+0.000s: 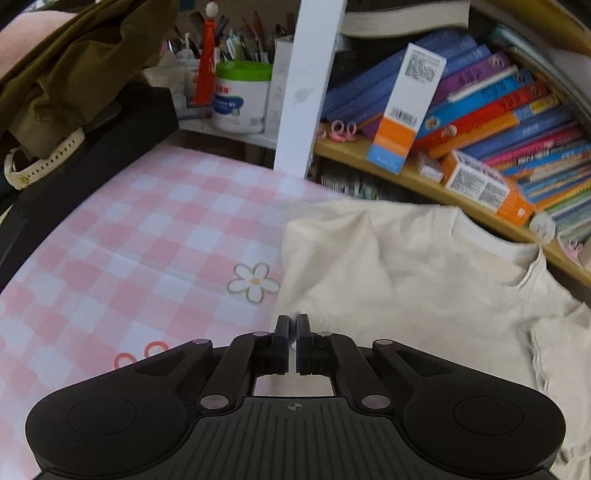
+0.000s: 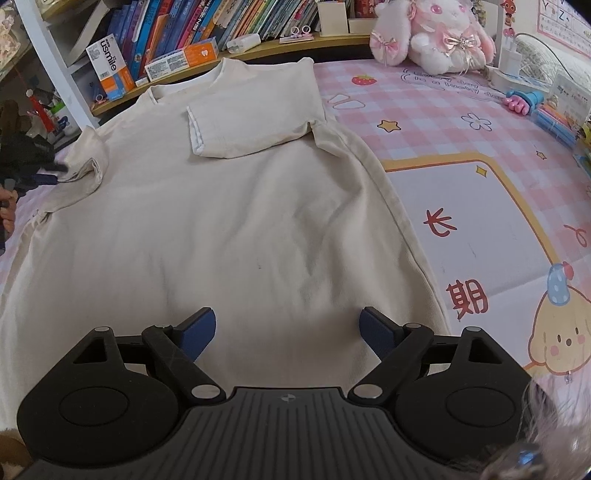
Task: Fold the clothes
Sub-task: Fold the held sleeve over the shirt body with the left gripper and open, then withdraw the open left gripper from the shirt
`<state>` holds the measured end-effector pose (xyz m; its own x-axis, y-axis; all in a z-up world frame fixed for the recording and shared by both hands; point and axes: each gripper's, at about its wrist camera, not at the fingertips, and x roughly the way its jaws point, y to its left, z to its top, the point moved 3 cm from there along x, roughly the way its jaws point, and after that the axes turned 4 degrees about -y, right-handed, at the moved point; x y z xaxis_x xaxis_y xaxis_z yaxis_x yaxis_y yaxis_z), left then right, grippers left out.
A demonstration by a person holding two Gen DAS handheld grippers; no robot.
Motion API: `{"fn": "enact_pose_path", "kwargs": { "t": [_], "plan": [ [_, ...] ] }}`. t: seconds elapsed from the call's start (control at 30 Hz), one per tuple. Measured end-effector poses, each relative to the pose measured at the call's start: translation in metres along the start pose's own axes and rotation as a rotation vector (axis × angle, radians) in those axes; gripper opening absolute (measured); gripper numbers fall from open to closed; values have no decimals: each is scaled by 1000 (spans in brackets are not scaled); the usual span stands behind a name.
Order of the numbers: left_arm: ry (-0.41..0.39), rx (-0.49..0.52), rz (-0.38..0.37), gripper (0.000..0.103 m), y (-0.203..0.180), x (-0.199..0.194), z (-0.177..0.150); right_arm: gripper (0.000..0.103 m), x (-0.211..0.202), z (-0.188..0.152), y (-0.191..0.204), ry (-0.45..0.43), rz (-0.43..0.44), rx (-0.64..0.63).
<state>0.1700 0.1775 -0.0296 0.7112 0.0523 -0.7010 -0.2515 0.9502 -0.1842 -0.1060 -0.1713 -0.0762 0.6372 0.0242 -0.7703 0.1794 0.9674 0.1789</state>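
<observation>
A cream T-shirt lies flat on the pink checked table cover, collar toward the bookshelf. One sleeve is folded in over the chest. My right gripper hovers open over the shirt's lower part, with nothing between its blue pads. My left gripper is shut at the outer edge of the other sleeve, and a bit of pale cloth shows between its fingers. In the left wrist view the shirt fills the right side.
A bookshelf with leaning books and small boxes runs along the far edge. A pink plush rabbit sits at the back right, with toys and pens beside it. Olive cloth hangs at upper left.
</observation>
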Motion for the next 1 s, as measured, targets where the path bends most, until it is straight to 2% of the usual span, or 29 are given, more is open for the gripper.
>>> {"fn": "enact_pose_path", "kwargs": {
  "t": [0.1, 0.2, 0.23, 0.27, 0.3, 0.33, 0.4, 0.63, 0.8, 0.83, 0.9, 0.93, 0.97, 1.0],
  "plan": [
    [-38, 12, -100, 1, -26, -4, 12, 85, -1, 0, -1, -5, 3, 10],
    [-19, 5, -302, 2, -73, 2, 25, 85, -1, -1, -3, -10, 7, 20],
    [15, 5, -372, 8, -90, 5, 27, 85, -2, -1, -3, -12, 8, 23],
    [67, 16, -421, 19, -106, 9, 28, 85, -2, -1, -4, -13, 9, 27],
    [107, 38, -448, 25, -117, 12, 26, 85, -2, -1, -4, -14, 9, 28],
    [112, 64, -450, 33, -121, 11, 23, 85, -2, 0, -3, -10, 6, 25],
    [116, 109, -446, 34, -125, 8, 16, 85, -1, 1, -2, -4, 0, 18],
    [75, 210, -300, 35, -78, -25, -46, 86, -1, 0, -3, -5, 10, 8],
    [-18, 334, -323, 35, -76, -43, -85, 90, 3, 0, 4, 5, -1, -45],
    [-33, 361, -307, 35, -76, -44, -90, 90, 3, 0, 5, 6, -1, -51],
    [-47, 406, -229, 25, -78, -40, -90, 90, 3, 0, 5, 7, 1, -62],
    [-42, 391, -228, 20, -77, -40, -87, 90, 3, -1, 5, 8, 5, -62],
    [-37, 376, -227, 11, -77, -41, -84, 90, 2, -1, 4, 8, 10, -60],
    [-33, 382, -226, 11, -78, -42, -83, 90, 1, -1, 3, 8, 14, -58]
  ]
}}
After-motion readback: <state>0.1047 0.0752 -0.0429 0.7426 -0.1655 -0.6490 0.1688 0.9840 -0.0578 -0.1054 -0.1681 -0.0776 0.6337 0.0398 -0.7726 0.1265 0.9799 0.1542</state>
